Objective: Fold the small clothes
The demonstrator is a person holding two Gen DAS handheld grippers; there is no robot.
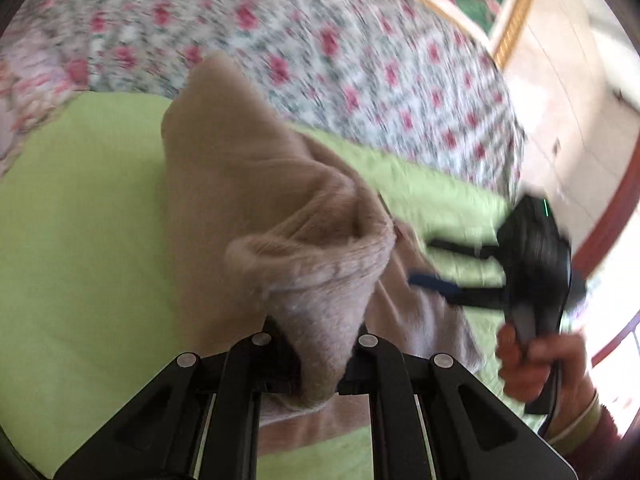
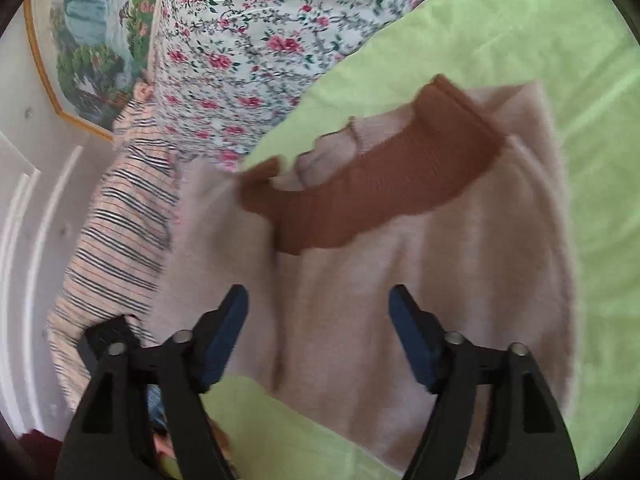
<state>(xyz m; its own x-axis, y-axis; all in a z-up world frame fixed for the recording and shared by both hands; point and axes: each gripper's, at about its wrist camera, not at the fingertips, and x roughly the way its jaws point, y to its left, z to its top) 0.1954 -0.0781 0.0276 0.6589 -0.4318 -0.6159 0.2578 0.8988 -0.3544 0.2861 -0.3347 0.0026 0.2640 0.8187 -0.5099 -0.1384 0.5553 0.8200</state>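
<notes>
Left hand-held gripper (image 1: 316, 354) clamps a bunched fold of the fuzzy beige-pink garment (image 1: 248, 208), lifted off the lime-green sheet (image 1: 80, 240). Right hand-held gripper (image 2: 318, 300) gapes wide above the garment, holding nothing.

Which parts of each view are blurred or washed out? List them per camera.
Left wrist view: floral quilt smeared by motion, right hand-held gripper blurred, window side at right overexposed; pink garment near the left hand-held gripper fairly sharp. Right wrist view: brown ribbed band slightly smeared, floral print crisper; fisheye bending in both.
</notes>
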